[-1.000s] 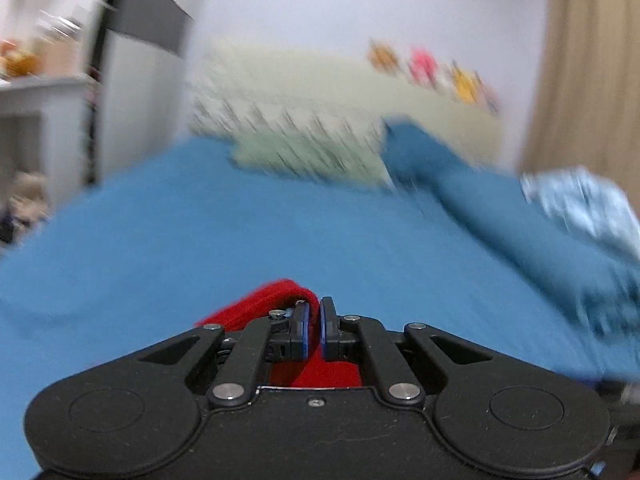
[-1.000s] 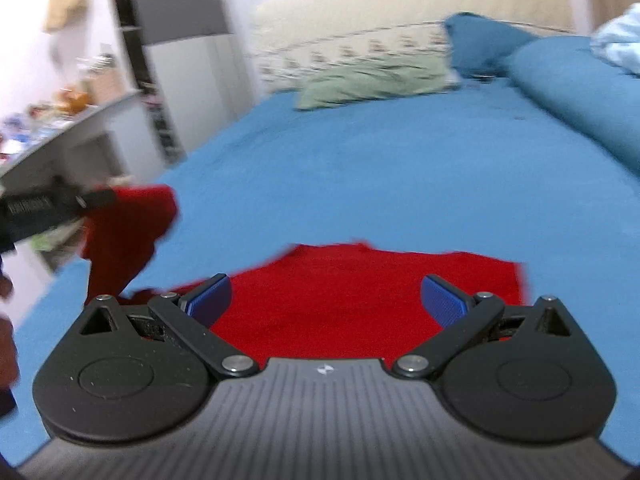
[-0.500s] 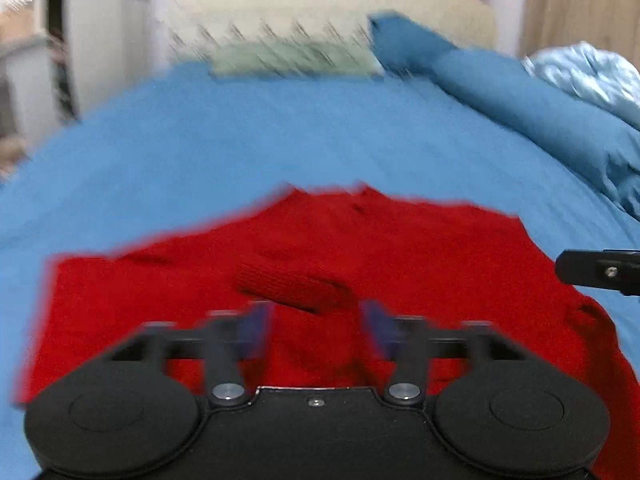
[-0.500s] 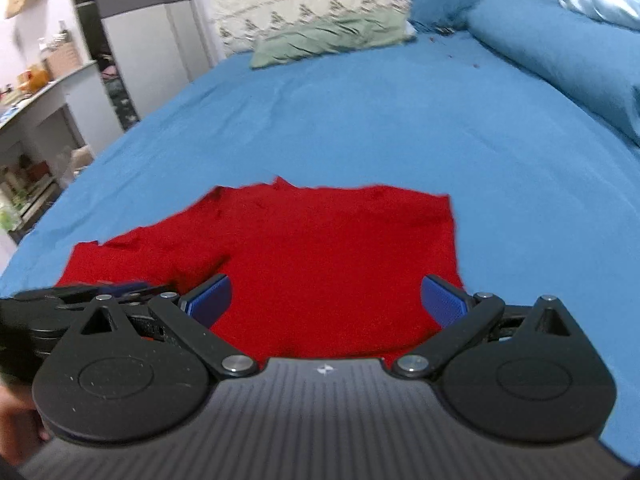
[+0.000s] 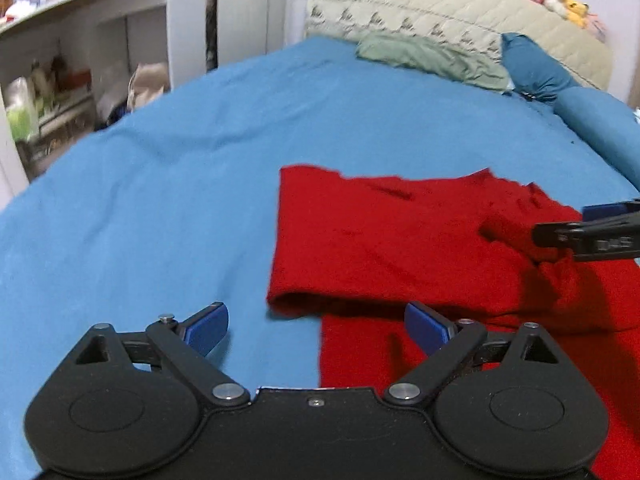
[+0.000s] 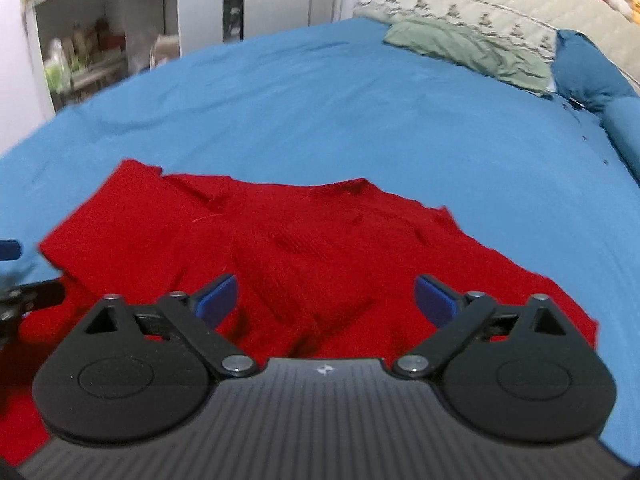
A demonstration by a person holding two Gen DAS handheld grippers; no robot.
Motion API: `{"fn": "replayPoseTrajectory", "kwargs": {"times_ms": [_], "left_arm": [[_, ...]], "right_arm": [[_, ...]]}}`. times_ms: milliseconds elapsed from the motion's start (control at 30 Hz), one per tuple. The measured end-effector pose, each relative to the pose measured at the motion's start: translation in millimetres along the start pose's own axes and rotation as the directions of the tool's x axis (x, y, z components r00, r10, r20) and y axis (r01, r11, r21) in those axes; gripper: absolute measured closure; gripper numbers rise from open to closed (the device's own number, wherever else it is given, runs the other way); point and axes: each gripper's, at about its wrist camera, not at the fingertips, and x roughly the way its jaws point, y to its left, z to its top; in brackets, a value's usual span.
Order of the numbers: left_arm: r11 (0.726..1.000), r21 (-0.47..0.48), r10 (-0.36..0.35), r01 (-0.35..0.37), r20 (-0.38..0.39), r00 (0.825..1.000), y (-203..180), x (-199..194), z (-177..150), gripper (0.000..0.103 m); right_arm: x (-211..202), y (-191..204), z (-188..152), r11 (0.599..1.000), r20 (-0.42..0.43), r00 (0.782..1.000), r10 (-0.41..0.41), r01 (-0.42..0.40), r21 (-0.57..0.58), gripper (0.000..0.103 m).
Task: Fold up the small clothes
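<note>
From your left wrist camera, your left gripper (image 5: 316, 326) points level along the bed (image 5: 160, 184) toward its head end, jaws spread wide and holding nothing. One blue pad hangs over bare sheet, the other over the near left edge of the red garment (image 5: 400, 240), which lies flat with a sleeve folded across the body. Your right gripper (image 5: 592, 228) enters from the right edge, low over the garment.

From your right wrist camera, the right gripper (image 6: 324, 298) hovers low over the red garment (image 6: 300, 248), jaws spread, gripping nothing. A green pillow (image 6: 468, 54) rests by the headboard.
</note>
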Motion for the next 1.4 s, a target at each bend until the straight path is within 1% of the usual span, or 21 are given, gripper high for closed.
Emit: {"fn": "replayPoseTrajectory", "kwargs": {"times_ms": [33,100,133,167,200,267,400,467,567,633,700,800,900,1000,1067,1133,1167,1200,1233,1300,1400], "left_arm": [[1.000,-0.012,0.004,-0.004,-0.006,1.000,2.4,3.0,2.3,0.006],[0.999,-0.038,-0.010,0.009,-0.008,1.000,9.4,4.6,1.3,0.006],[0.998,-0.053,-0.020,0.019,-0.011,1.000,11.1,6.8,3.8,0.006],[0.998,-0.063,-0.029,0.028,-0.011,1.000,12.3,2.7,-1.8,0.006],[0.997,-0.071,-0.034,0.033,-0.010,0.999,16.2,1.9,-2.9,0.006],[0.997,-0.077,-0.027,0.026,-0.010,1.000,14.7,-1.7,-8.6,0.006],[0.992,-0.119,-0.039,0.038,-0.002,0.999,20.0,-2.7,-8.7,0.006],[0.991,-0.126,-0.040,0.040,0.002,0.999,20.1,-2.8,-8.2,0.006],[0.991,-0.127,-0.032,0.031,-0.006,0.999,20.9,-2.1,-9.2,0.006],[0.990,-0.137,-0.036,0.033,-0.014,0.999,22.7,-1.7,-10.4,0.006],[0.989,-0.147,-0.039,0.036,-0.021,0.999,24.6,-1.6,-10.9,0.006],[0.988,-0.148,-0.036,0.032,-0.019,0.999,24.0,-2.5,-11.4,0.006],[0.989,-0.142,-0.032,0.029,-0.016,0.999,22.4,-2.2,-10.9,0.006],[0.988,-0.152,-0.038,0.037,-0.005,0.999,23.8,-4.2,-9.7,0.006],[0.986,-0.158,-0.046,0.045,-0.005,0.999,24.0,-5.1,-9.7,0.006],[0.985,-0.163,-0.054,0.051,-0.010,0.999,25.2,-4.8,-9.0,0.006],[0.985,-0.165,-0.054,0.051,-0.010,0.999,25.8,-4.8,-8.5,0.006],[0.984,-0.169,-0.053,0.050,-0.010,0.999,26.5,-4.6,-8.4,0.006],[0.983,-0.176,-0.053,0.050,-0.011,0.999,27.9,-4.3,-8.2,0.006],[0.981,-0.185,-0.055,0.052,-0.014,0.998,29.2,-4.0,-7.6,0.006],[0.980,-0.191,-0.061,0.058,-0.011,0.998,29.9,-5.4,-6.6,0.006]], "right_arm": [[9.8,4.4,0.0,1.000,-0.025,1.000,-0.008,0.007,-0.019,0.010],[27.2,7.6,-0.1,1.000,-0.077,0.997,-0.005,0.004,-0.012,0.032],[30.5,4.2,-0.3,0.999,-0.089,0.996,0.017,-0.014,0.032,0.034],[29.2,-1.0,-1.0,0.996,-0.083,0.996,0.034,-0.027,0.084,0.042],[24.2,-7.3,-2.8,0.990,-0.068,0.997,0.048,-0.038,0.137,0.057],[10.6,-18.4,-8.2,0.976,-0.037,0.998,0.043,-0.035,0.214,0.069],[-30.4,-45.2,-37.2,0.937,0.046,0.999,-0.019,0.001,0.350,0.069],[-45.4,-56.1,-58.3,0.915,0.065,0.997,-0.038,0.009,0.404,0.069],[-52.9,-65.1,-90.0,0.892,0.051,0.999,-0.015,-0.009,0.452,0.068],[-51.8,-68.0,-100.7,0.881,0.051,0.999,0.002,-0.026,0.473,0.063],[-52.9,-71.4,-98.5,0.872,0.066,0.998,-0.001,-0.031,0.488,0.045],[-47.3,-59.2,-72.3,0.902,0.105,0.995,0.001,-0.046,0.430,0.041],[-32.5,-36.9,-36.6,0.952,0.103,0.994,0.032,-0.062,0.300,0.037],[-5.9,-14.7,-9.0,0.979,0.045,0.997,0.058,-0.066,0.193,0.036],[14.4,-3.0,1.4,0.988,-0.001,0.998,0.059,-0.058,0.143,0.040],[28.2,6.2,5.7,0.993,-0.042,0.997,0.062,-0.058,0.102,0.059],[29.9,8.7,6.8,0.995,-0.052,0.997,0.058,-0.053,0.088,0.071],[27.3,8.7,7.9,0.994,-0.034,0.998,0.048,-0.044,0.098,0.076],[21.5,5.6,8.4,0.990,-0.007,0.999,0.044,-0.043,0.133,0.079],[5.1,-8.7,2.2,0.980,0.050,0.999,0.022,-0.032,0.198,0.079],[-31.6,-26.2,-17.9,0.962,0.140,0.988,-0.062,0.022,0.273,0.079]]}}
